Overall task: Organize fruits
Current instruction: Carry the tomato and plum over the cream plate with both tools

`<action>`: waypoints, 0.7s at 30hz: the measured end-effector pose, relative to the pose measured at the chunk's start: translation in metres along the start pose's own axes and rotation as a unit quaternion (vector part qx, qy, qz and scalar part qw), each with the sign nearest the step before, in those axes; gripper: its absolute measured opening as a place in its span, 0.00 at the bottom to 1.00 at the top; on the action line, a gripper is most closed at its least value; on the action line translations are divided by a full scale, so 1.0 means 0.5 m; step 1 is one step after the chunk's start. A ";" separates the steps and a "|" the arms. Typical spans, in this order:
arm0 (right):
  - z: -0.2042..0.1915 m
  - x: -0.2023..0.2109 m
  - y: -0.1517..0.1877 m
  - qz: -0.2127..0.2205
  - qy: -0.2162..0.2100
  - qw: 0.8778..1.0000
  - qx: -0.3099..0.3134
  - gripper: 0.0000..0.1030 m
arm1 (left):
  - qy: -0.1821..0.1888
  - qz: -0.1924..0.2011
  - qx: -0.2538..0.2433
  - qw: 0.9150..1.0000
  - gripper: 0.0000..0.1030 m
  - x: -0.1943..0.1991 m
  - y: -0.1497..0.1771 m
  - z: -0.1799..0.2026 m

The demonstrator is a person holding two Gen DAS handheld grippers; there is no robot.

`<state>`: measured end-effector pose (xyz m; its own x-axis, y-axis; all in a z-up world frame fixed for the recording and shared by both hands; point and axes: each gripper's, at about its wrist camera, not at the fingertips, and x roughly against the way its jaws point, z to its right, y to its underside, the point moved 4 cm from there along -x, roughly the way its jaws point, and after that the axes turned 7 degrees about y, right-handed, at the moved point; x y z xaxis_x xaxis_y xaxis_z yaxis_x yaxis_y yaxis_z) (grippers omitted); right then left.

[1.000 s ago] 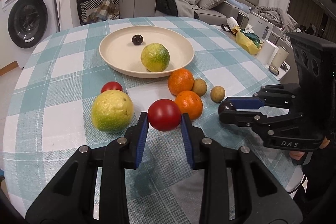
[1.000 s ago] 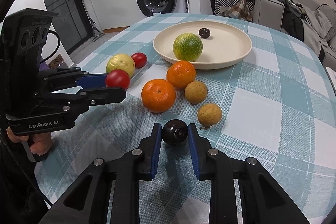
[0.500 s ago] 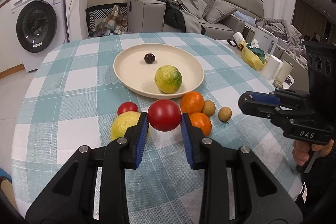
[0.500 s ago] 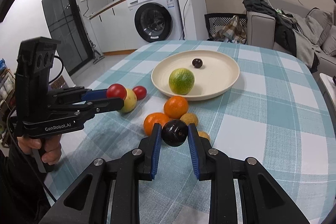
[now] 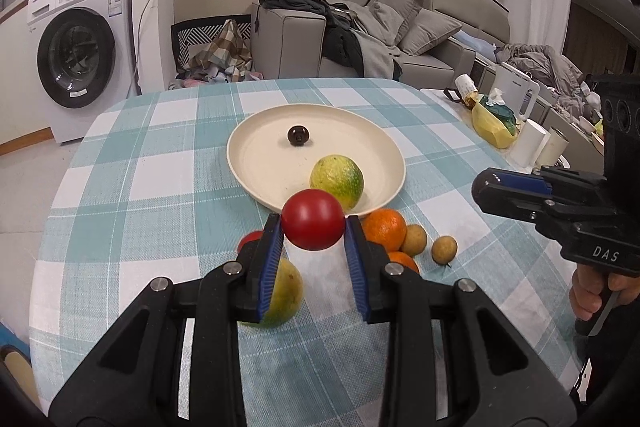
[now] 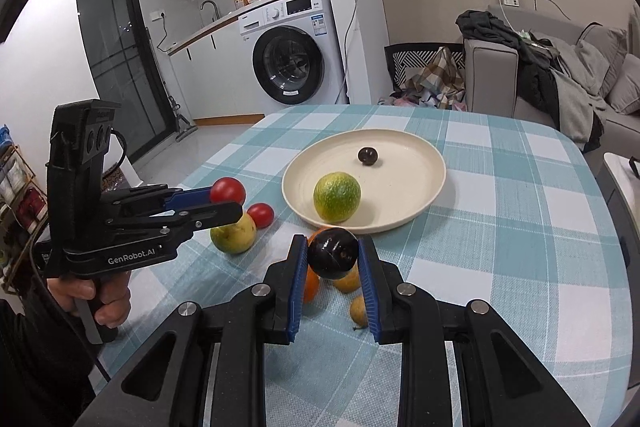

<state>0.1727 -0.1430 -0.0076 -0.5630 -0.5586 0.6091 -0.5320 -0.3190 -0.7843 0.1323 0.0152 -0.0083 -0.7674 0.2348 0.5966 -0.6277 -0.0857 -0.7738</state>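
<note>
Now, in the left wrist view, the left claw (image 5: 313, 227) pinches a smooth, glossy red tomato (image 5: 313, 225) between its ribbed blue pads (image 5: 271, 269), held in the air above the near side of the bench (image 5: 160, 195), which wears a woven teal-and-white checked cloth. Beyond it a round cream plate (image 5: 256, 163) sits toward the far middle of the bench, holding a dimpled green-yellow citrus (image 5: 337, 180) at its near rim and a small dark round fruit (image 5: 298, 135) farther back. Below the claw lie a yellow-green fruit (image 5: 286, 291), a second small tomato (image 5: 249, 241), two oranges (image 5: 383, 229) and two small tan fruits (image 5: 444, 249). A second ago the tomato sat low, level with that cluster; it is now lifted and nearer the plate. The right claw (image 5: 486, 189) reaches in from the right edge, also higher than before.

From the right wrist view, the right claw (image 6: 333, 259) grips a shiny dark purple round fruit (image 6: 333, 254) between its pads, raised off the cloth where it rested a second ago. The person's left hand (image 6: 90, 297) grips the pistol handle of the left claw (image 6: 228, 197), held level, the tomato (image 6: 227, 190) at its tip, above the bench's left edge. The plate (image 6: 416, 199) lies ahead, its green citrus (image 6: 337, 197) on the near-left side.
</note>
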 end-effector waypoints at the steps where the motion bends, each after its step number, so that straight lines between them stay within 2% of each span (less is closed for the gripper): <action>1: 0.000 -0.001 -0.005 0.001 0.001 1.000 0.002 0.25 | 0.000 0.002 0.000 1.000 0.27 -0.002 -0.005 -0.001; 10: 0.010 -0.012 -0.056 0.017 0.015 1.000 0.003 0.25 | 0.000 0.007 -0.006 1.000 0.27 -0.031 -0.046 -0.005; 21: 0.037 -0.050 -0.090 0.023 0.022 0.999 -0.027 0.25 | -0.012 0.009 -0.014 1.000 0.27 -0.077 -0.079 -0.013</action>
<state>0.2224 -0.1285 0.0104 -0.6146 -0.5367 0.5781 -0.5378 -0.2511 -0.8048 0.1876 0.0156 -0.0021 -0.7814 0.2095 0.5878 -0.6105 -0.0623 -0.7895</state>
